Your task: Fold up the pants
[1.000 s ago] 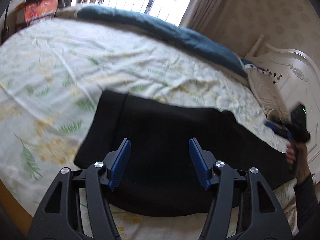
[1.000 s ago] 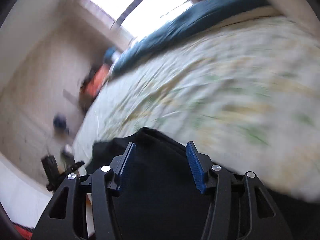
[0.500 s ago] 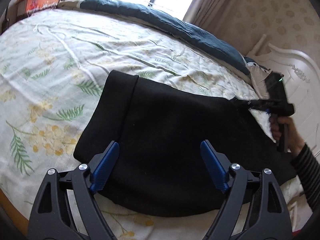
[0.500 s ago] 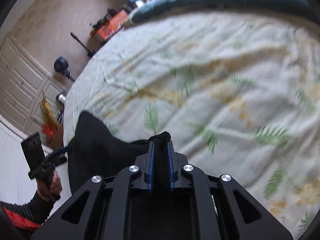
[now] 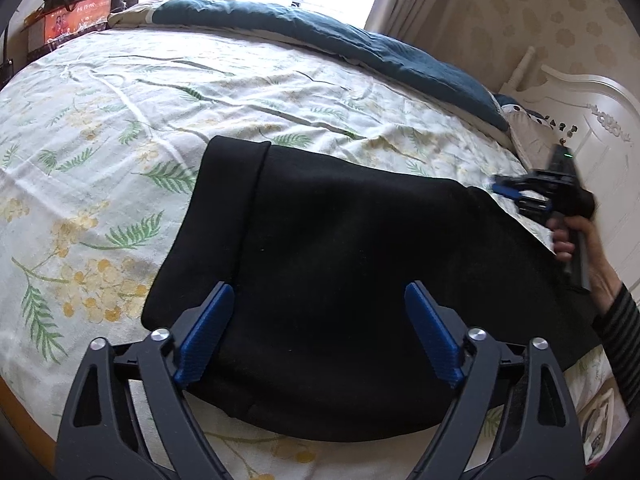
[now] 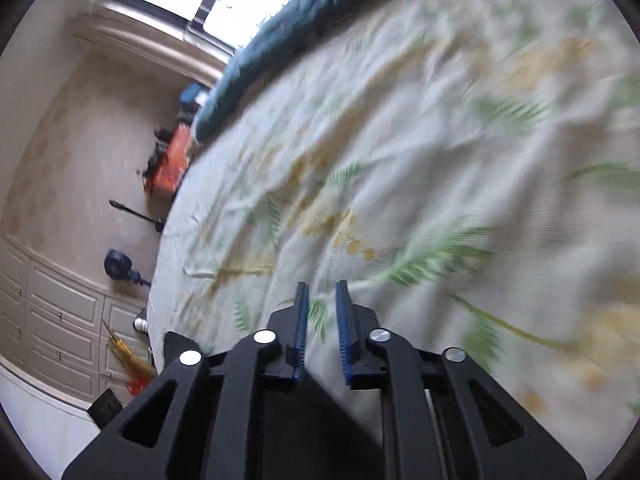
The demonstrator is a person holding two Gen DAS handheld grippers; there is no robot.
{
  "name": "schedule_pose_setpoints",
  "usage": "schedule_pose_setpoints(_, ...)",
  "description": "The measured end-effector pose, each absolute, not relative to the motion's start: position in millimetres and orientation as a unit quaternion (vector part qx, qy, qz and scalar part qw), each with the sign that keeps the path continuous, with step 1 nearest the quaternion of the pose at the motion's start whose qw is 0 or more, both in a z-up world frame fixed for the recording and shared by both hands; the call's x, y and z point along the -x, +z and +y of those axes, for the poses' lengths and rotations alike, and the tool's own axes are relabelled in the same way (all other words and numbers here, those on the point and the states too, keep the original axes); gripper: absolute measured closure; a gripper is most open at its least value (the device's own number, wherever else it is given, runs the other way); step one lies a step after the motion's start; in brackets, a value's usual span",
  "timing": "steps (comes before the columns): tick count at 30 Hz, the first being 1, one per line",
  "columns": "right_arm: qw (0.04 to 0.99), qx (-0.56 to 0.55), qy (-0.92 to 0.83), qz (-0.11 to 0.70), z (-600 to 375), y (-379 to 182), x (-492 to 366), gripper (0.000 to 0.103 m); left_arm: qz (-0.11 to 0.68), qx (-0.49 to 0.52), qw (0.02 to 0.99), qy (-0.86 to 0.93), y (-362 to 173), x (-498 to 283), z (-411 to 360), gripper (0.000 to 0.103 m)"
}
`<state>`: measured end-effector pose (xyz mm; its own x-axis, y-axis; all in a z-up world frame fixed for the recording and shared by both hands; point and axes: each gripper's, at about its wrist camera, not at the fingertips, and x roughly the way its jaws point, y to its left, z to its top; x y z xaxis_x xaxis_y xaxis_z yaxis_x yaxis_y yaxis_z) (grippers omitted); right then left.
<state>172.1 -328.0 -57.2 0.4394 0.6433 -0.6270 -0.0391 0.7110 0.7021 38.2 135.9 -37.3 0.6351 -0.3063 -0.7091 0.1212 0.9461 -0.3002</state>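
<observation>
Black pants [image 5: 340, 264] lie spread across the floral bedsheet [image 5: 120, 120], with a folded edge at the left. My left gripper [image 5: 318, 332] is open wide, its blue pads just above the near part of the pants. My right gripper [image 5: 516, 196] shows in the left wrist view at the pants' far right end, held by a hand in a striped sleeve. In the right wrist view the right gripper [image 6: 322, 320] has its jaws slightly apart with only bedsheet [image 6: 440, 160] between them; a little dark cloth [image 6: 320, 420] shows low under the fingers.
A dark teal duvet [image 5: 320, 36] lies along the far side of the bed. A white headboard [image 5: 592, 128] and pillow stand at the right. White cabinets [image 6: 52, 308], an orange box [image 6: 172, 160] and floor clutter are beyond the bed's edge.
The right gripper was shut on a pinch of the pants half a second ago; now its jaws have parted and the cloth is out. The left gripper has opened wider.
</observation>
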Motion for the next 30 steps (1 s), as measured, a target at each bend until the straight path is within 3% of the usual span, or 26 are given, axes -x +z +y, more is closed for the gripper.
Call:
schedule_pose_setpoints(1,0.796,-0.31,0.214,0.475,-336,-48,-161,0.054,0.411,0.111,0.897,-0.118,-38,-39,135,0.013)
schedule_pose_setpoints(3,0.818,-0.299,0.188,0.455,-366,-23,-125,0.036,0.413,0.102,0.898,-0.115,-38,-39,132,0.01)
schedule_pose_setpoints(11,0.875,-0.304,-0.023,0.375,-548,32,66,0.036,0.419,0.067,0.901,-0.093,-34,-40,118,0.007)
schedule_pose_setpoints(17,0.847,-0.361,-0.203,0.333,-694,33,199,0.035,0.398,0.051,0.911,-0.09,-20,-38,107,0.007)
schedule_pose_setpoints(22,0.814,-0.405,-0.199,0.366,-746,-4,228,0.034,0.421,0.092,0.898,-0.086,-34,-49,111,0.007)
schedule_pose_setpoints(30,0.811,-0.452,-0.1,0.358,-716,-30,202,0.031,0.428,0.082,0.896,-0.085,-38,-52,109,0.006)
